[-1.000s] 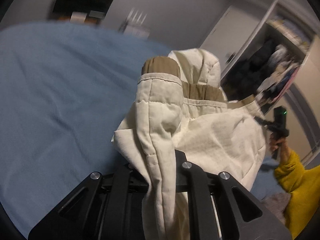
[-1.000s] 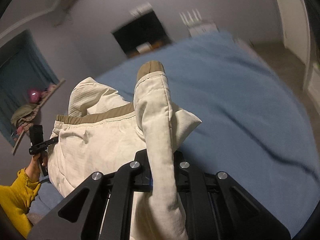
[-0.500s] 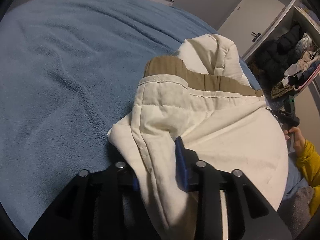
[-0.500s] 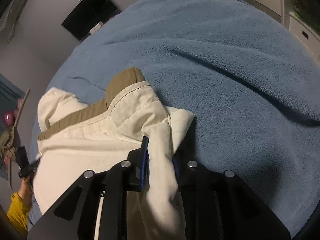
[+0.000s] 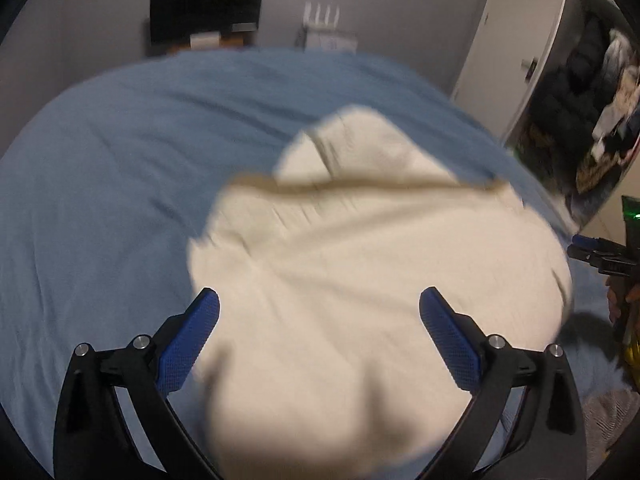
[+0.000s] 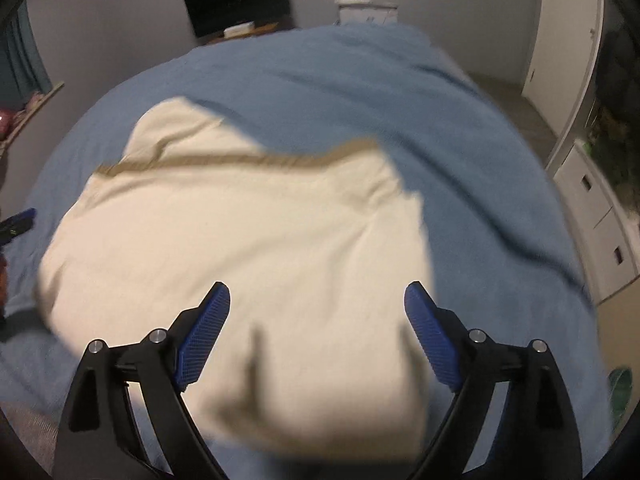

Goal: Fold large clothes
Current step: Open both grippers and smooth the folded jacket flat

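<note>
released, cream garment point(image 5: 360, 280) lies below both opening grippers on bed point(image 5: 100, 200).

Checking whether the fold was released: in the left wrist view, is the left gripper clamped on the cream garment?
No, the left gripper has its jaws opening wide, blue pads clear of the cream garment lying between them.

Blk hand-held gripper point(image 5: 319, 304), blue pads point(image 5: 192, 344), silver screws point(image 5: 141, 341)
</note>
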Tool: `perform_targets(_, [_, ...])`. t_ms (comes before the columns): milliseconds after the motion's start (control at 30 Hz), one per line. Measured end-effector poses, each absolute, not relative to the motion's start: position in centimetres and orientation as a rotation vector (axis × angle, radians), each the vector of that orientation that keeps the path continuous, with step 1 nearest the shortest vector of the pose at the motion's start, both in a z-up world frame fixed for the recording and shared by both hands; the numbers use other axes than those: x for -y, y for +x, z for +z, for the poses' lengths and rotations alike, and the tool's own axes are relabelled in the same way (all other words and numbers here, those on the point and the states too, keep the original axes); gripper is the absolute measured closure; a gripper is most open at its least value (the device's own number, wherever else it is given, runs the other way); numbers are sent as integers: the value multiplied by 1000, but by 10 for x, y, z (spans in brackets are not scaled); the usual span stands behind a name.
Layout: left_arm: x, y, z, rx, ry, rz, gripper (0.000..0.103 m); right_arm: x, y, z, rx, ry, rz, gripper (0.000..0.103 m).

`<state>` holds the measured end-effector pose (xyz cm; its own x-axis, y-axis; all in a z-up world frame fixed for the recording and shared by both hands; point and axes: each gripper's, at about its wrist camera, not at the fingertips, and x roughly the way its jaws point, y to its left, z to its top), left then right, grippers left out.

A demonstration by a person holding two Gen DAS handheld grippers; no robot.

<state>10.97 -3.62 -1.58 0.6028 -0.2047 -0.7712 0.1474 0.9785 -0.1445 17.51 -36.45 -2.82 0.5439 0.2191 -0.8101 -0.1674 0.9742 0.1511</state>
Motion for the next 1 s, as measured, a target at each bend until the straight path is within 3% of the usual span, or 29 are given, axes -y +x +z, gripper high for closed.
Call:
perform_targets(167, [79, 95, -50, -1027, 18, -235, 7, 349, 156, -63, -1055, 20, 217, 18])
perform_targets(300, [90, 113, -72, -1059, 79, -209, 6, 341, 174, -65, -1014, 3, 189, 16])
perform_targets(733, [89, 224, -86, -1037, -5, -73, 5, 321, 294, -77, -983, 73, 133, 15])
perform_targets(1000, [86, 235, -88, -1010, -38, -31, 7, 325, 294, -75, -935, 122, 130, 15])
